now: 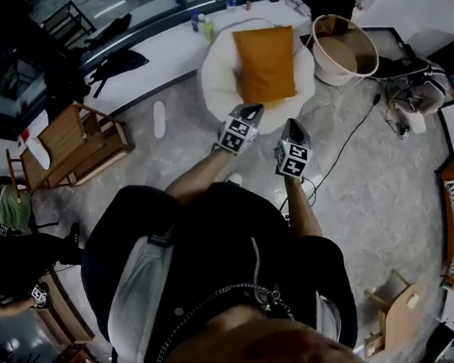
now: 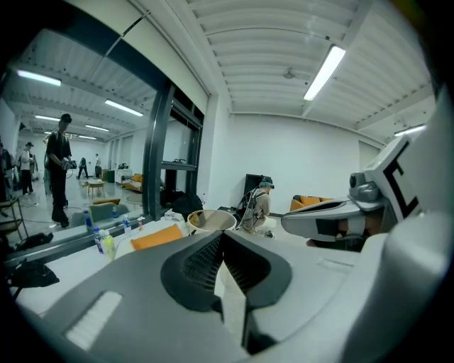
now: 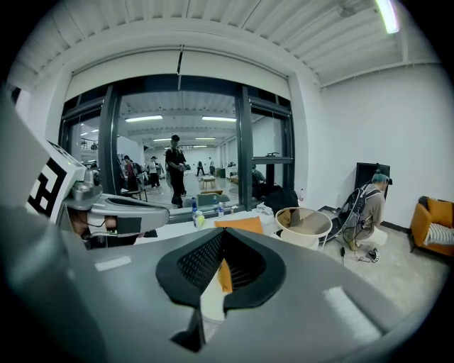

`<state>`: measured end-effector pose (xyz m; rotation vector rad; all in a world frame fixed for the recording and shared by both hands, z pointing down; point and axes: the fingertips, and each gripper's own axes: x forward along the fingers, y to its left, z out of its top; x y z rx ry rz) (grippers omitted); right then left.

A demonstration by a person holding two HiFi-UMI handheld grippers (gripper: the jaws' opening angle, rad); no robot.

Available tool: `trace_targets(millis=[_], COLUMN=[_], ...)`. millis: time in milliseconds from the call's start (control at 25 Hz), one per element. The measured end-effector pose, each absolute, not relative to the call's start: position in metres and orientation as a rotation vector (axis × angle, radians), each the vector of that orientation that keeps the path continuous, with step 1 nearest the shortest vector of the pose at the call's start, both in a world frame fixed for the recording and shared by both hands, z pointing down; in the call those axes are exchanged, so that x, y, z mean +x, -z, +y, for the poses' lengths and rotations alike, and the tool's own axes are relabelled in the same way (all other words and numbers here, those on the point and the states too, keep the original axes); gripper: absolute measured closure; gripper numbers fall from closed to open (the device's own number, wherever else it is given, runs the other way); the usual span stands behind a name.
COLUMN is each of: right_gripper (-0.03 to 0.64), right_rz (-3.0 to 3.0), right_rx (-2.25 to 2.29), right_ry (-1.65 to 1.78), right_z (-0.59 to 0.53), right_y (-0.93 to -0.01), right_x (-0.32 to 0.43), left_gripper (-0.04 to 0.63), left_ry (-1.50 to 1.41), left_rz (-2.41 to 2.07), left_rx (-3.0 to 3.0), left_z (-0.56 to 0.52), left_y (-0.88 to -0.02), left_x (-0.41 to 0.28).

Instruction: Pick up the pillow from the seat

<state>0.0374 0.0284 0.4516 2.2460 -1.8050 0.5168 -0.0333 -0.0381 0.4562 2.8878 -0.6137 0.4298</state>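
Pillow (image 1: 265, 63), orange, lies flat on the round white seat (image 1: 217, 83), touched by neither tool. Held side by side at the seat's near rim, the left hand-held gripper (image 1: 251, 109) and the right hand-held gripper (image 1: 294, 123) each have their jaws pressed together on nothing.

The head camera looks steeply down past the person's shoulders (image 1: 216, 241), the orange pillow (image 1: 265, 63) at twelve o'clock. Cameras on the left gripper (image 1: 250, 108) and right gripper (image 1: 293, 123) look nearly level along their jaws, sharing that distant pillow and the round tub (image 3: 303, 221).
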Motion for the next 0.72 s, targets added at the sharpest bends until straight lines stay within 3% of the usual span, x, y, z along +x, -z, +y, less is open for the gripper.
trace_targets(millis=[720], right_gripper=[0.614], right_rz=[-1.748], right_rx=[2.294], right_ry=[-0.522], right_z=[-0.035], right_y=[-0.456], right_x=[0.065], left_gripper=[0.586], left_ry=[-0.454], left_rz=[-0.587], left_rx=[2.872], left_z=[-0.109], left_y=[-0.471], left_x=[-0.018])
